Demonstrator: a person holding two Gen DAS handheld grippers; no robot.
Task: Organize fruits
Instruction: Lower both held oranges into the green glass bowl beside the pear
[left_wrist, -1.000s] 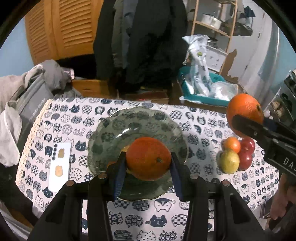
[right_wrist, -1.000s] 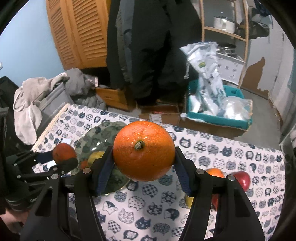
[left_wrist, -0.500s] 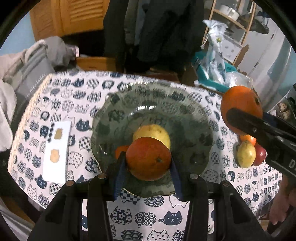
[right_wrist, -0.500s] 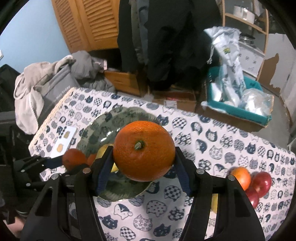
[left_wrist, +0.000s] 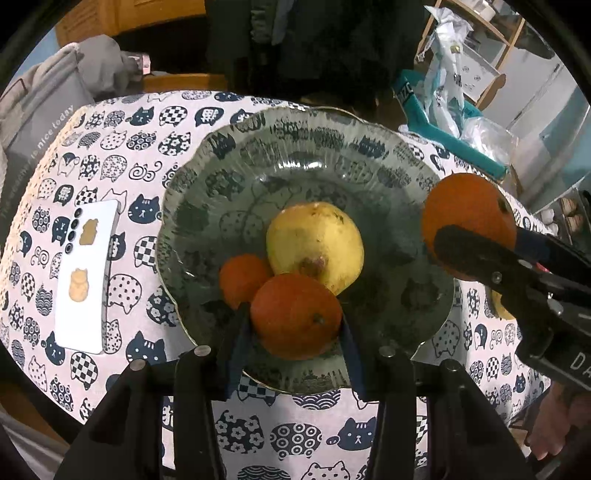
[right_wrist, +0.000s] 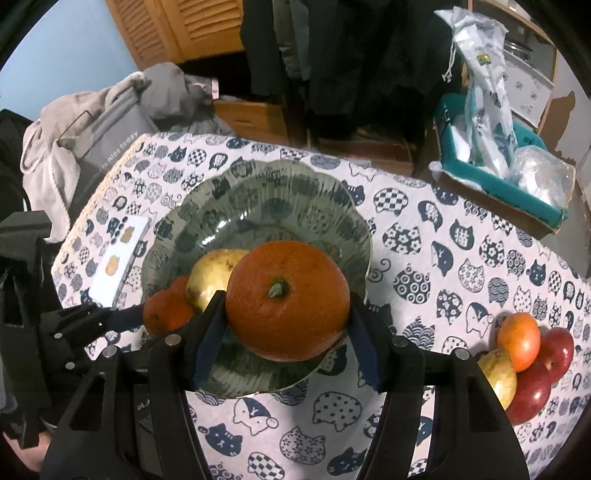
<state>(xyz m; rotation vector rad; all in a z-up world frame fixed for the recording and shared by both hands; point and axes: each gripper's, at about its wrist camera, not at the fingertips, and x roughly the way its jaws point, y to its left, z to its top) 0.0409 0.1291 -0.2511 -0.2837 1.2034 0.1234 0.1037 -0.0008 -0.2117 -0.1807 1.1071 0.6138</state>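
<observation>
A green glass plate (left_wrist: 258, 155) (right_wrist: 295, 206) sits on the cat-print tablecloth. In it lie a yellow pear (left_wrist: 317, 240) (right_wrist: 210, 273) and a small orange (left_wrist: 240, 277). My left gripper (left_wrist: 293, 328) is shut on a dark orange (left_wrist: 295, 314) low over the plate's near edge, beside the pear. My right gripper (right_wrist: 286, 328) is shut on a large orange (right_wrist: 288, 306) above the plate's right rim; it also shows in the left wrist view (left_wrist: 465, 218).
Loose fruit lies at the table's right: an orange (right_wrist: 519, 339), red apples (right_wrist: 543, 369) and a yellow pear (right_wrist: 496, 376). A white phone (left_wrist: 86, 273) lies left of the plate. A teal box (right_wrist: 498, 177) with bags stands beyond the far edge.
Both grippers have moved closer to the plate and lower, each still holding its orange. The left orange now hangs beside the pear; the right orange has come over the rim.
</observation>
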